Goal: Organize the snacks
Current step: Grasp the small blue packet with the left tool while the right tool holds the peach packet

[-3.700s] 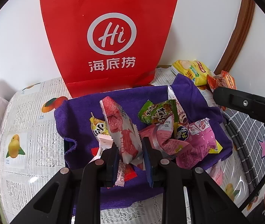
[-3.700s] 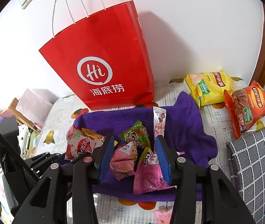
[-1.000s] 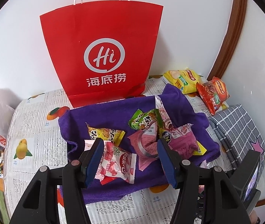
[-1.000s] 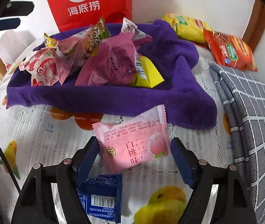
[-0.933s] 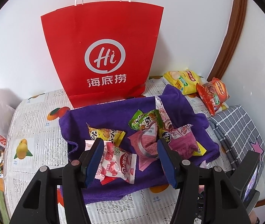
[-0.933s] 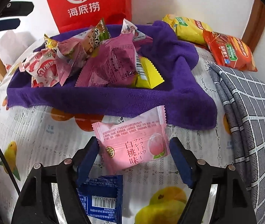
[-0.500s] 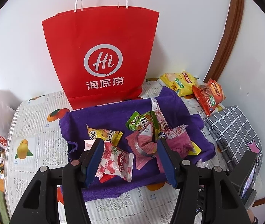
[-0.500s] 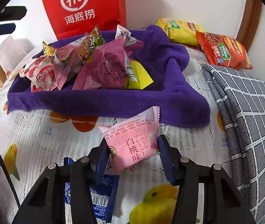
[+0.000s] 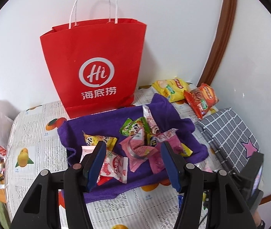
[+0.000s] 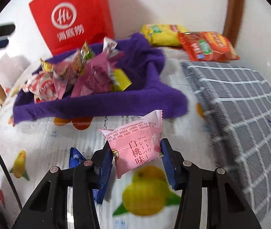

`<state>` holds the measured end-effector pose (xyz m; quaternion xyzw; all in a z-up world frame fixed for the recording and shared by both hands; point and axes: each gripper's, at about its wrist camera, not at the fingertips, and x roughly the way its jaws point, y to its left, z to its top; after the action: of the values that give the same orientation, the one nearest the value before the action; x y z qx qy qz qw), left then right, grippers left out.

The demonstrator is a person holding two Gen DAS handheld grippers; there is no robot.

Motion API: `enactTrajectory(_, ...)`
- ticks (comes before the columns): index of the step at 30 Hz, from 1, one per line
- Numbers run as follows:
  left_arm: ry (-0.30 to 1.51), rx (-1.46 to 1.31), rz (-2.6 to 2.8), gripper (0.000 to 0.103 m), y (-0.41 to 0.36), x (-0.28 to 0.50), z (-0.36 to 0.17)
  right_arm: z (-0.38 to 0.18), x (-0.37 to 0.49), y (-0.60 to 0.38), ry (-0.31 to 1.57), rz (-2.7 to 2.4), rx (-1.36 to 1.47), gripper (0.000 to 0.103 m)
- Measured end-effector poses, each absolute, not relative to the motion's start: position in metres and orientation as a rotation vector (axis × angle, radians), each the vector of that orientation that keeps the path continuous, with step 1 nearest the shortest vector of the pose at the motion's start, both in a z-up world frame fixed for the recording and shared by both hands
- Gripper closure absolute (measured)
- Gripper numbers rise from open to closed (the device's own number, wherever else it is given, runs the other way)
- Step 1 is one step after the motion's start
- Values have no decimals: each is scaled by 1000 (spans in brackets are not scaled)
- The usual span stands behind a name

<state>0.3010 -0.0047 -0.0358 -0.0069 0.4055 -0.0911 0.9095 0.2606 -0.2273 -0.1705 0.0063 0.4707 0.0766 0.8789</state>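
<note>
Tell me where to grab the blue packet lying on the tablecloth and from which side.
Grip the blue packet across its short width from above. It lies flat on the tablecloth, so no edge is raised; the right gripper, closing on the pink peach packet, partly hides it.

White wall [image 9: 173,28] with brown wooden trim [image 9: 223,38] behind.

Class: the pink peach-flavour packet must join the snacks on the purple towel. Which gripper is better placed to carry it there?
Right. The right gripper already clamps the pink packet; the left gripper hovers empty over the purple towel.
</note>
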Motion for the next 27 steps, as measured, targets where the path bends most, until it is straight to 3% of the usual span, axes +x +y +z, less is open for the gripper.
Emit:
enactTrajectory(10, 884, 43, -254, 46, -47, 275, -54, -132, 204, -253, 929, 170, 44, 55)
enactTrajectory(27, 1137, -60, -276, 46, -91, 235, -171, -143, 155, -281, 912, 219, 137, 55)
